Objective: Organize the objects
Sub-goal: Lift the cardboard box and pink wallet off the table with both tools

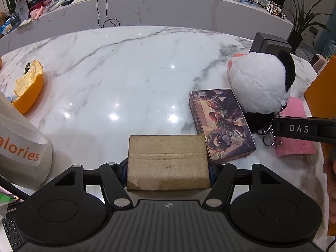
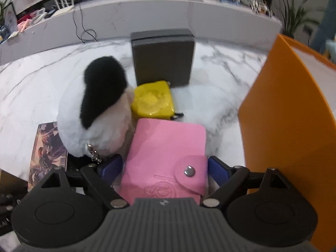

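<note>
On the marble surface (image 1: 126, 73) our left gripper (image 1: 168, 169) clamps the box (image 1: 168, 159); right gripper (image 2: 164, 168) jaws straddle the wallet (image 2: 166, 151) (apparently unpinched); next, close.

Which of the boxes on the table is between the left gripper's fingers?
The plain tan box; the illustrated box lies beside it, the dark box farther back.

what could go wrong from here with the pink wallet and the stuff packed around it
1. The right tongs straddle the pink wallet with gaps at both pads; closing off-centre might skew it.
2. The panda plush leans against the wallet, so lifting may drag it or its keychain.
3. The yellow case touches the wallet's far edge and could get nudged.
</note>
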A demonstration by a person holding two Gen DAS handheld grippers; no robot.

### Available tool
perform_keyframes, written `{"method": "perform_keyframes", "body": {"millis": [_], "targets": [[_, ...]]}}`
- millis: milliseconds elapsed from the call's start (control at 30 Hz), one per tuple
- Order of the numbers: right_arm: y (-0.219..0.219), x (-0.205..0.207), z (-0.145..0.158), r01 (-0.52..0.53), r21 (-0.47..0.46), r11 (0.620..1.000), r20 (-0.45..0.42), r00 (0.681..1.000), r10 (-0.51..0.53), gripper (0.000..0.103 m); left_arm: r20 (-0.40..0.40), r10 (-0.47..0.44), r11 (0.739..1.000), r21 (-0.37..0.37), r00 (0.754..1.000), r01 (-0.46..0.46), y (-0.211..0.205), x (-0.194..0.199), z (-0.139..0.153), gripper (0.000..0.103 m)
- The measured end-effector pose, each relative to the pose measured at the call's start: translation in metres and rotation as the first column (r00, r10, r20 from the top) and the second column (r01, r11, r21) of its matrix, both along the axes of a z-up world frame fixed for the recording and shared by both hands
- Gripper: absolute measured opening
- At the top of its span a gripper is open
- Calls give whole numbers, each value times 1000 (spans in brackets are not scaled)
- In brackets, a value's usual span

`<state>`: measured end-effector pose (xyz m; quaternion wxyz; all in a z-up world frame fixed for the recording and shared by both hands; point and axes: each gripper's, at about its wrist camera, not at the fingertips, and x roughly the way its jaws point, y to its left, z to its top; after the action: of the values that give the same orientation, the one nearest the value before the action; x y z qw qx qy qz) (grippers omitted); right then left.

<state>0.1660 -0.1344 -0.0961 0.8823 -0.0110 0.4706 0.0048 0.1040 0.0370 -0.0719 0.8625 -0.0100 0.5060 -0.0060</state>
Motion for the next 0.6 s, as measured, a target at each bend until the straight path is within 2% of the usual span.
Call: {"method": "perform_keyframes", "body": {"millis": [67, 133, 300, 467, 600], "targets": [[0, 1, -1, 3, 3, 1000, 1, 1000, -3, 90, 9, -2, 1000, 20, 1000, 2, -1, 1, -1, 74], [-1, 3, 0, -5, 4, 1000, -6, 1000, 5, 83, 18, -10, 1000, 28, 1000, 9, -2, 1, -1, 74], [-1, 4, 3, -9, 19, 1000, -40, 999, 10, 81, 17, -23, 999, 25, 1000, 23, -3, 1, -1, 70], [-8, 3, 9, 1, 67, 998, -66, 998, 4, 80, -12, -25, 999, -32, 1000, 24, -2, 1, 2, 69], [-9, -2, 16, 2, 69, 998, -56, 998, 2, 80, -7, -22, 998, -57, 1000, 22, 0, -2, 7, 69]]}}
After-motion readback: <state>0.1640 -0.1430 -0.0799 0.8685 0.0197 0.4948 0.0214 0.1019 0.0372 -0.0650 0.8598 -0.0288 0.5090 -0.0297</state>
